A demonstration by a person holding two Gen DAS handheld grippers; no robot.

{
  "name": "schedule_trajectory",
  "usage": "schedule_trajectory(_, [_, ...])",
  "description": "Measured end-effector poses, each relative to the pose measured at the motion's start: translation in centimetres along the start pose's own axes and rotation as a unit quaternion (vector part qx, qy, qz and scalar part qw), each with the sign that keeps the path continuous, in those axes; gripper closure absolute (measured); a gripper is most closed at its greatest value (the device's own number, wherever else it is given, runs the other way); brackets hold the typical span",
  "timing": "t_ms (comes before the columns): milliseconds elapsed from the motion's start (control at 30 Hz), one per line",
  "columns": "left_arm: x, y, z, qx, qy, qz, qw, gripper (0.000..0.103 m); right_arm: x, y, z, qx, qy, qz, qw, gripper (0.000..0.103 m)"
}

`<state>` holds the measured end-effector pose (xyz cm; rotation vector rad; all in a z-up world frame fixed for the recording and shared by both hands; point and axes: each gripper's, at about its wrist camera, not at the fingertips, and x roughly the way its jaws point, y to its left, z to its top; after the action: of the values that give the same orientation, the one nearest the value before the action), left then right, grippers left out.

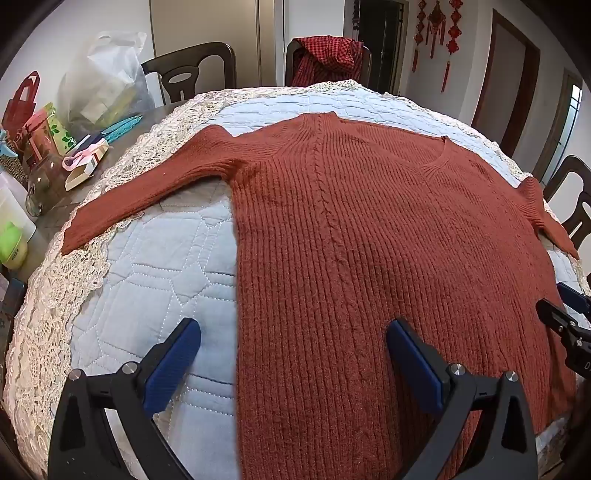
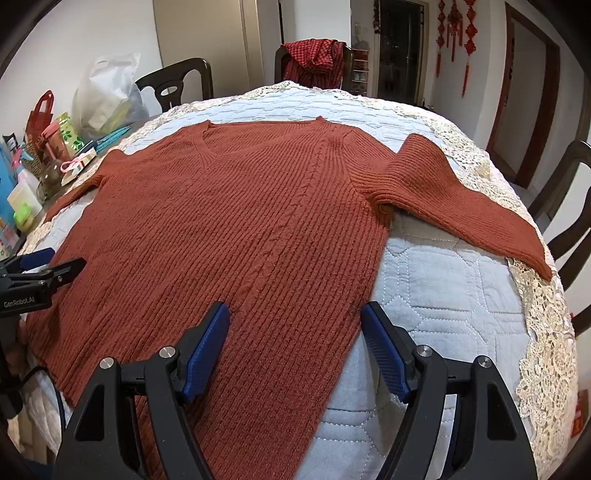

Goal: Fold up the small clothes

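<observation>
**A:** Left tongs (image 1: 293, 343) closest to the lens, blue pads spread wide, nothing between them. Same for the right tongs (image 2: 295, 326): wide open, empty.

**B:** What's under them?

**A:** Pale blue quilt (image 1: 162, 266) with hexagon stitching, cream lace trim (image 1: 48, 295) round its rim. It covers a table (image 1: 48, 218); bare dark top shows only left of the left tongs.

**B:** Clutter?

**A:** Far left of the left tongs: green tub (image 1: 13, 247), glass jar (image 1: 44, 184), red gift bag (image 1: 22, 99), big white plastic bag (image 1: 107, 77), teal pegs (image 1: 122, 123).

**B:** Room?

**A:** Dark wooden chairs (image 1: 192, 70) beyond the table, straight ahead of both tongs. One has a red checked cloth (image 1: 328, 55) draped on its back. Red knot ornaments (image 1: 437, 33) on the wall, ahead and right. Brown door frames (image 1: 524, 85) further right.

**B:** Sweater?

**A:** Rust-red ribbed sweater (image 1: 369, 240), lying flat on the quilt, V-neck away from the tongs, hem toward them. Cable line runs down each side of the body. Left tongs straddle its left side edge: one pad over the quilt, one over knit. Right tongs straddle the right side edge likewise. Left sleeve (image 1: 140, 192) angles out and down onto the lace; right sleeve (image 2: 461, 199) does the same on its side.

**B:** Contact?

**A:** Can't tell if the pads touch the fabric.
</observation>
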<state>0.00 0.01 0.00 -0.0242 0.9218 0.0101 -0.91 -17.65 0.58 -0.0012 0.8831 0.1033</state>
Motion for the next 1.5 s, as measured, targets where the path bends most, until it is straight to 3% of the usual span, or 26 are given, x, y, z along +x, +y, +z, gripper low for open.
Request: schedule_trajectory(1500, [0.05, 0.34, -0.18, -0.001, -0.003, 0.002, 1.0000, 0.000, -0.07, -0.18, -0.09, 0.002, -0.001, 0.002, 1.000, 0.029])
